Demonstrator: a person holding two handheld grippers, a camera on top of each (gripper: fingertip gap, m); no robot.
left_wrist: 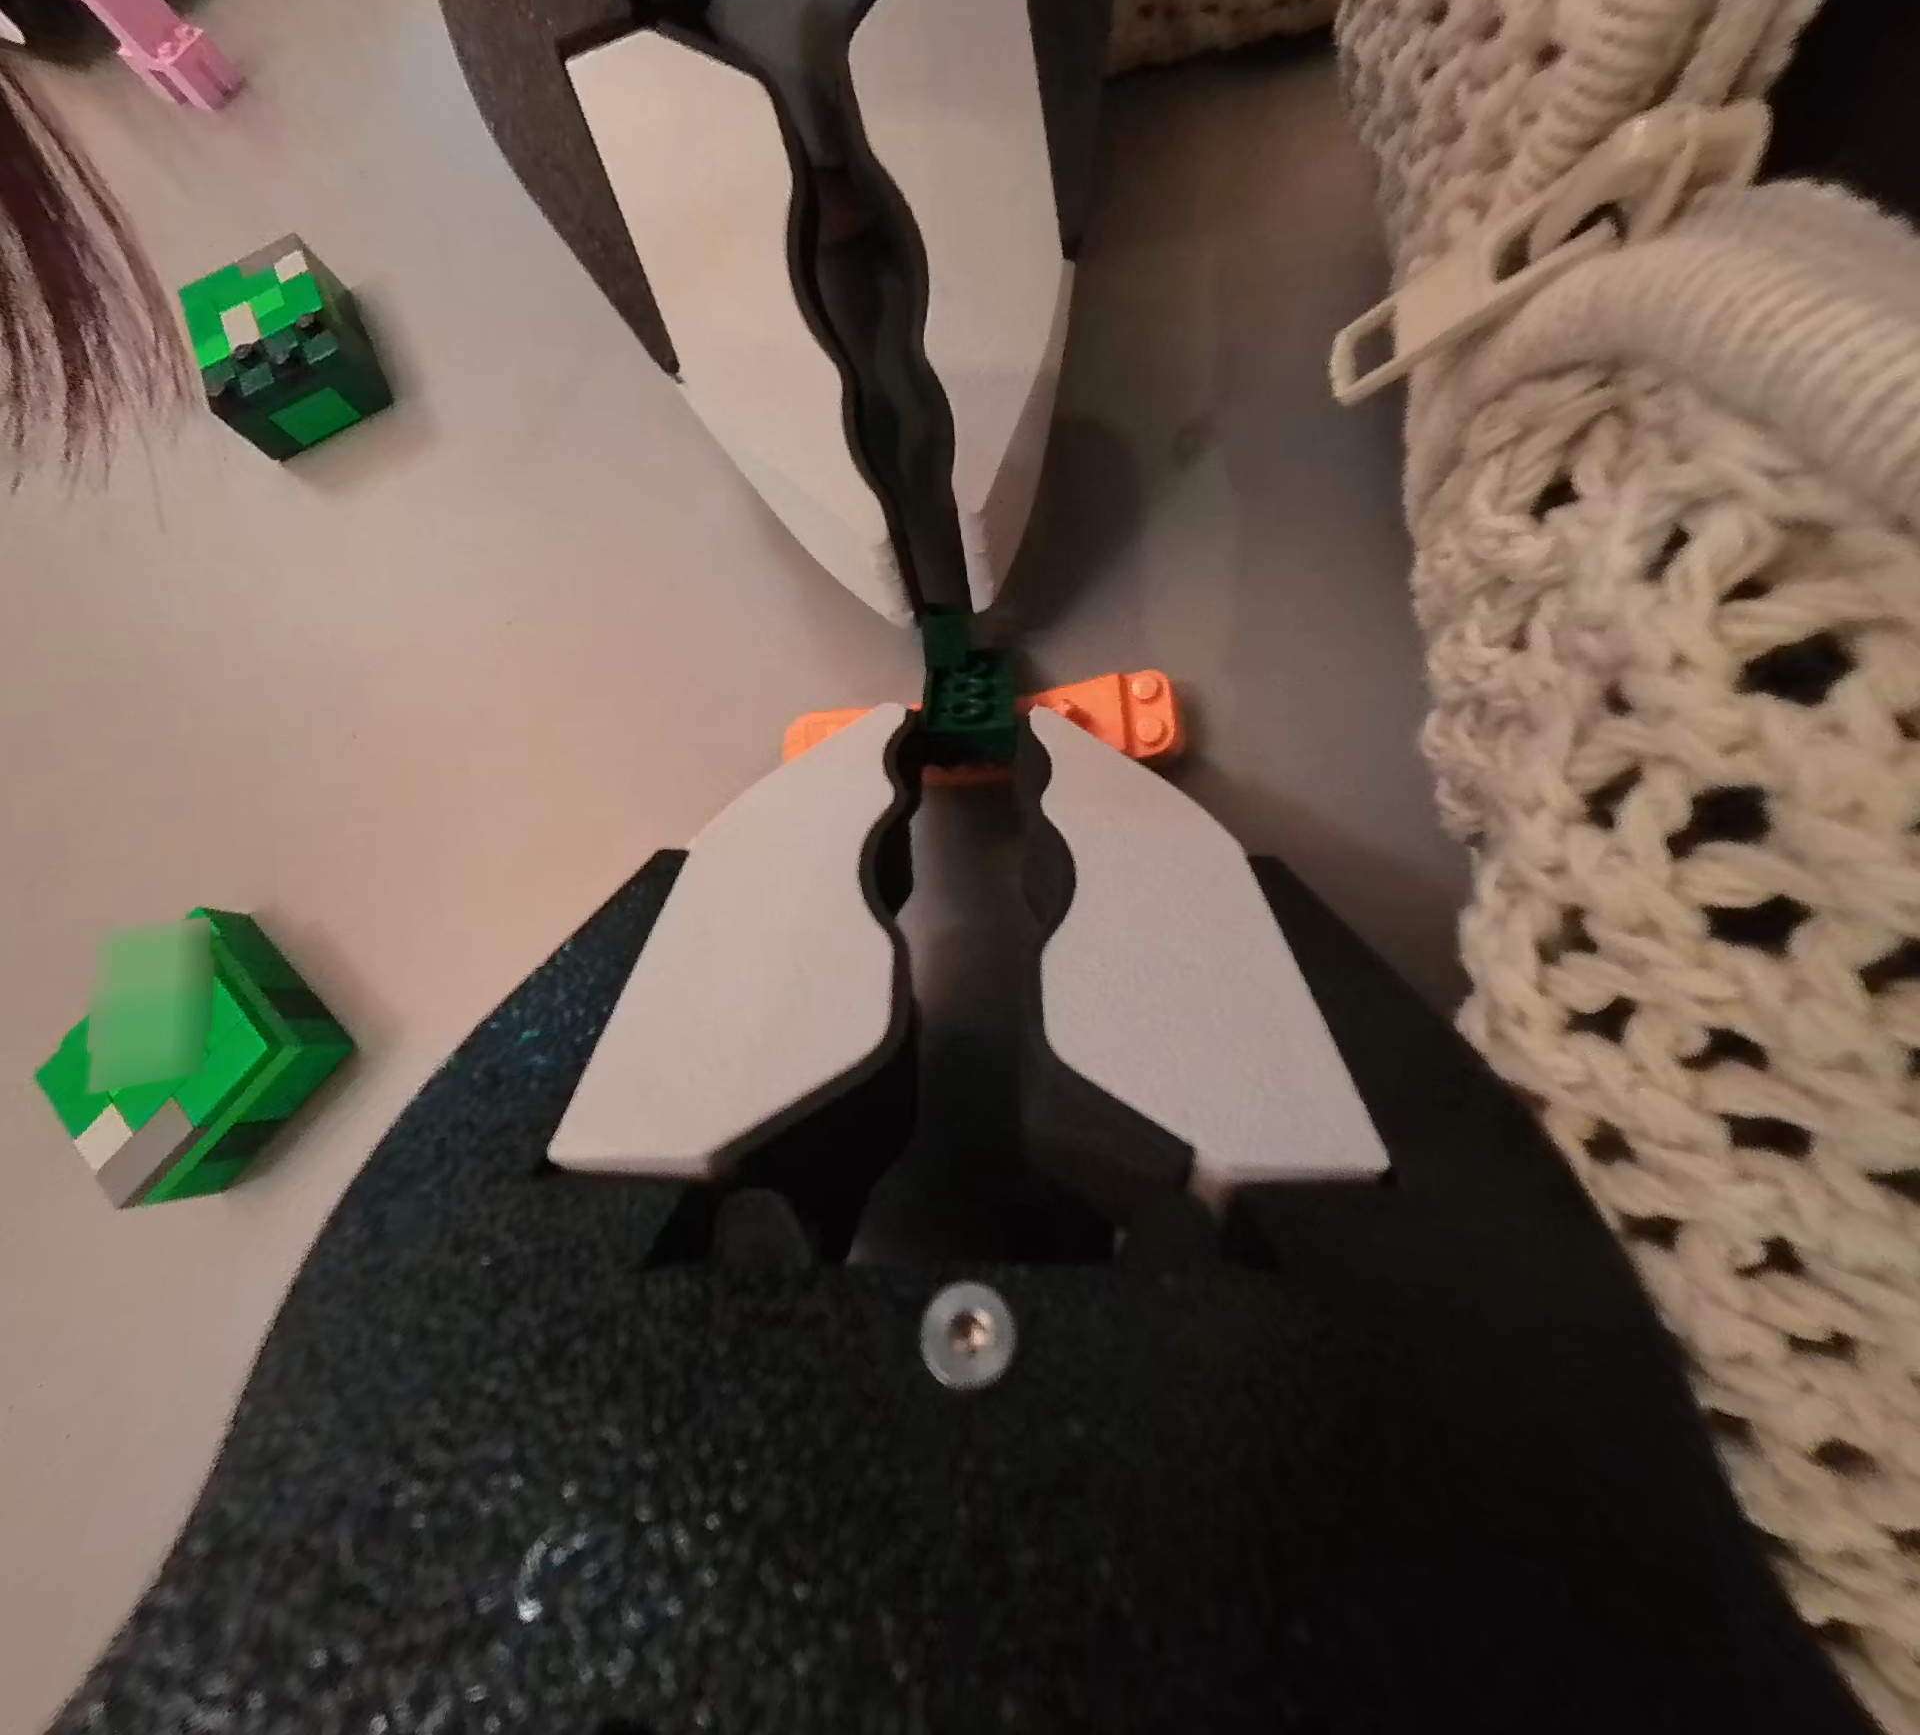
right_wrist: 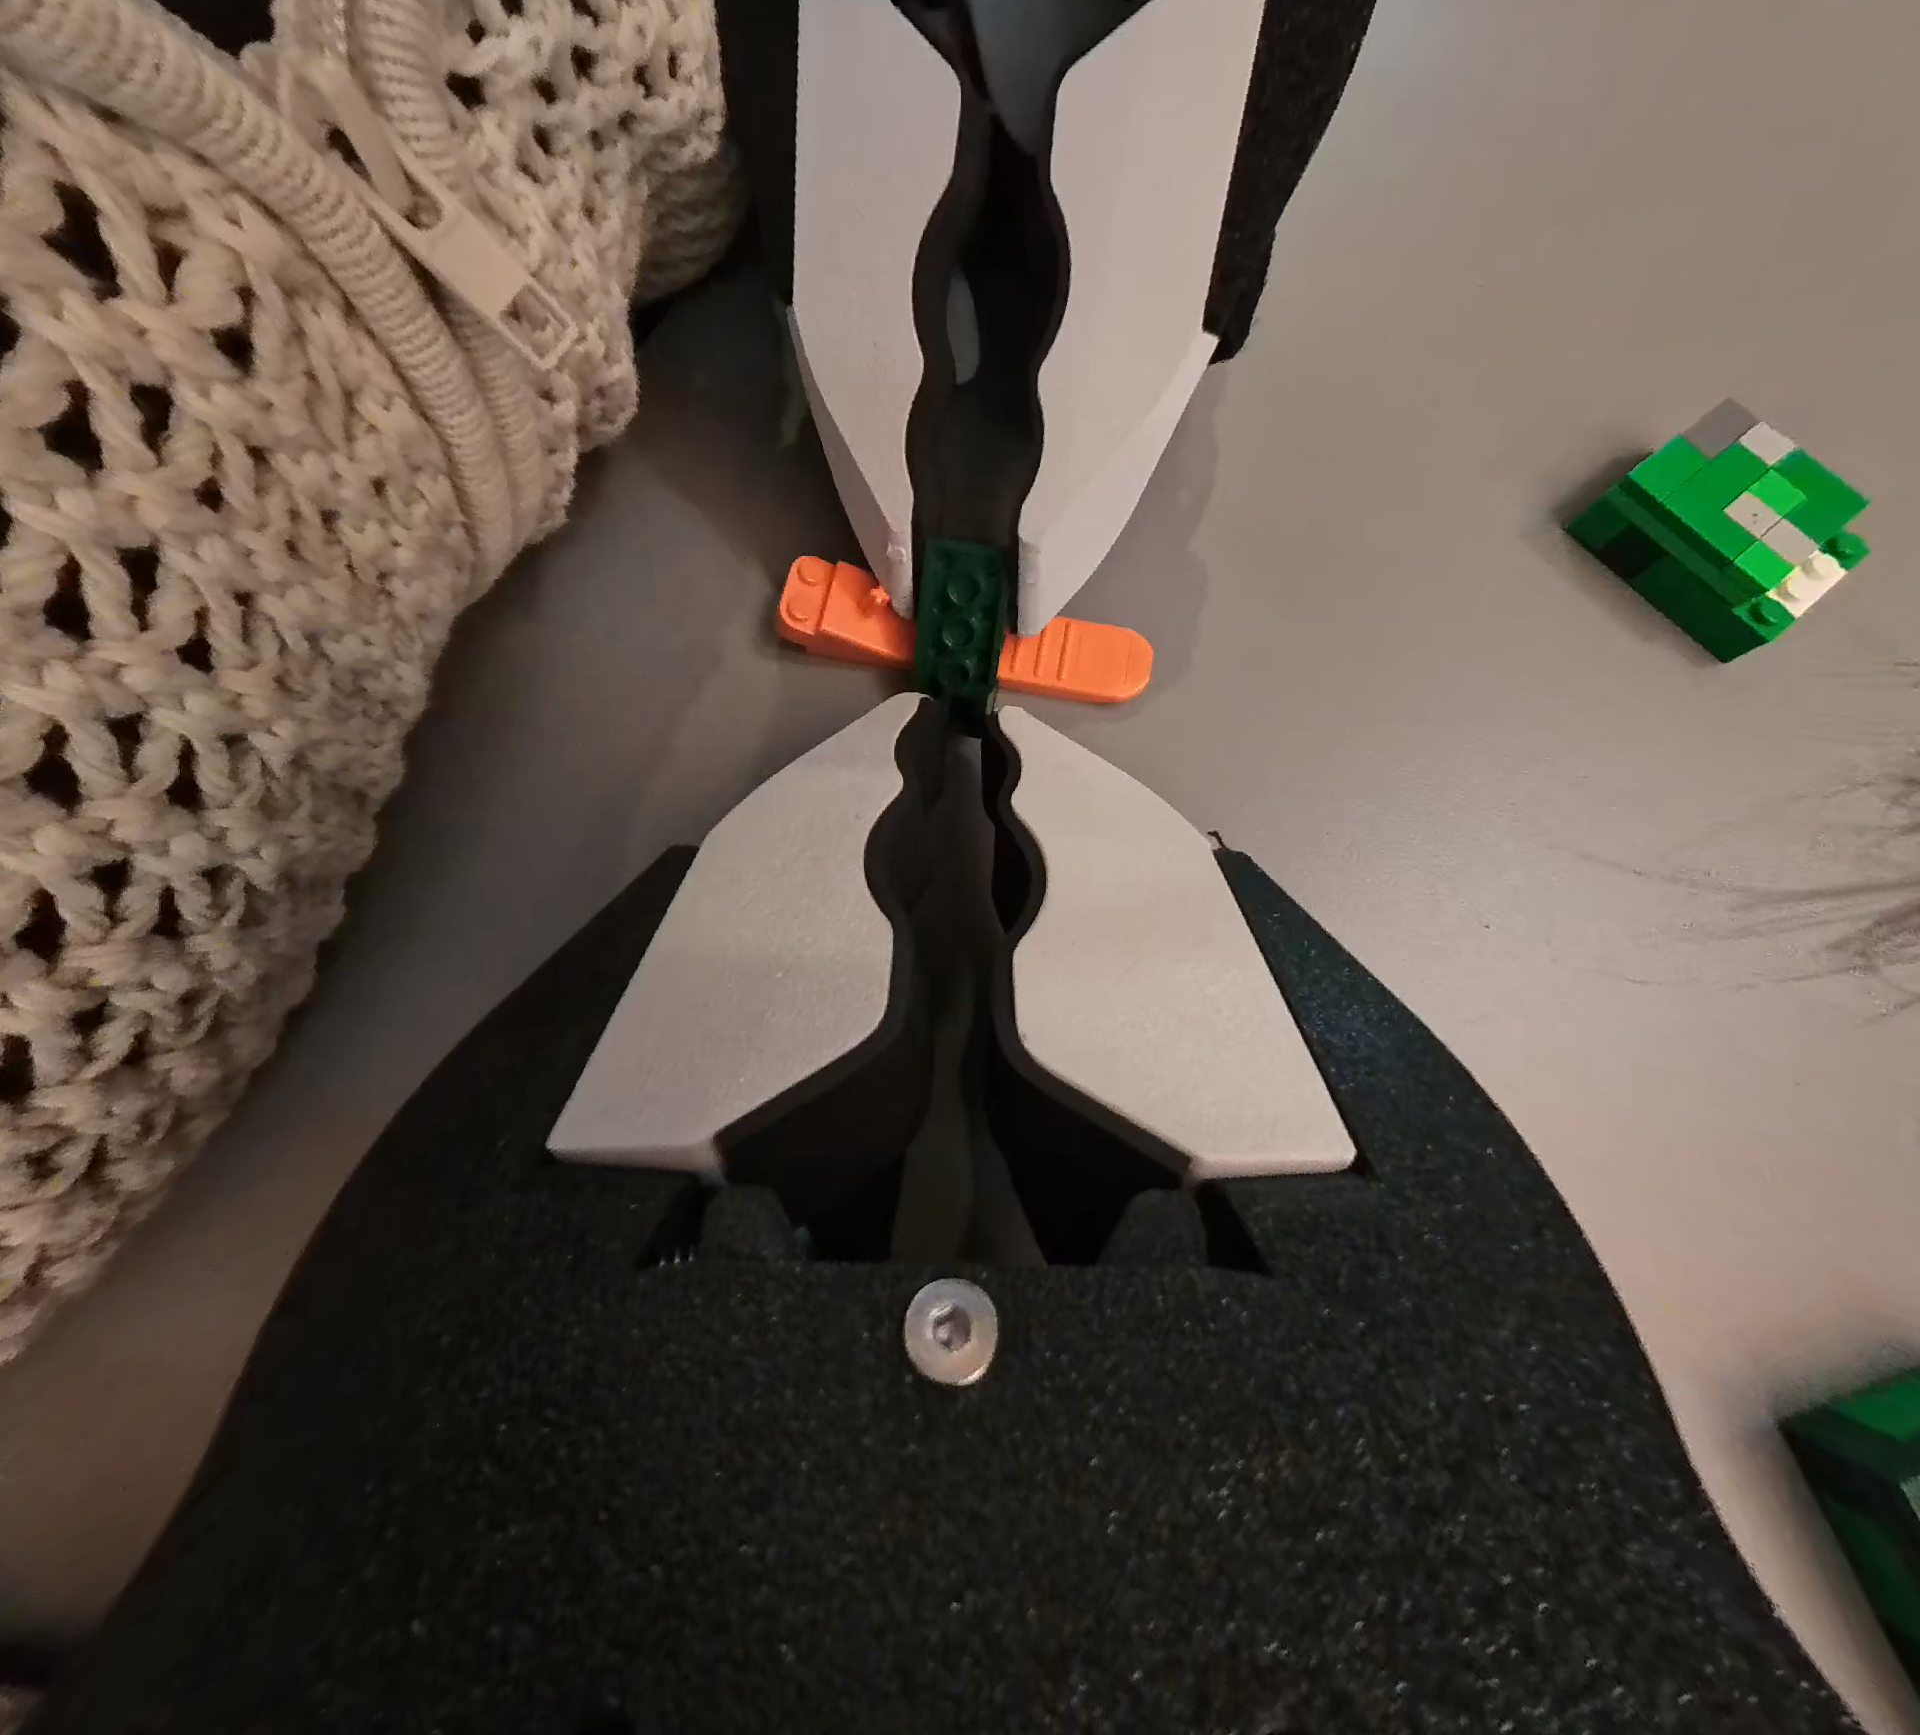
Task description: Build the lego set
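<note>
A small dark green lego piece [left_wrist: 971, 698] is held between my two grippers, which face each other tip to tip just above the grey table. My left gripper [left_wrist: 966, 735] is shut on its near end. My right gripper [left_wrist: 940, 610] comes in from the top of the left wrist view, shut on its far end. In the right wrist view the studded green piece [right_wrist: 961, 625] spans from my right gripper [right_wrist: 961, 711] to my left gripper [right_wrist: 961, 565]. An orange brick separator [left_wrist: 1127, 714] [right_wrist: 1081, 651] lies flat on the table under them.
Two green lego cube builds [left_wrist: 286, 345] [left_wrist: 208, 1062] and a pink lego piece [left_wrist: 135, 12] sit on the table [left_wrist: 468, 646]. A green build [right_wrist: 1725, 532] and another [right_wrist: 1860, 1488] also show in the right wrist view. A person's cream knitted cardigan [left_wrist: 1662, 646] [right_wrist: 208, 438] is close beside the grippers. The tips of both grippers are at nearly the same place.
</note>
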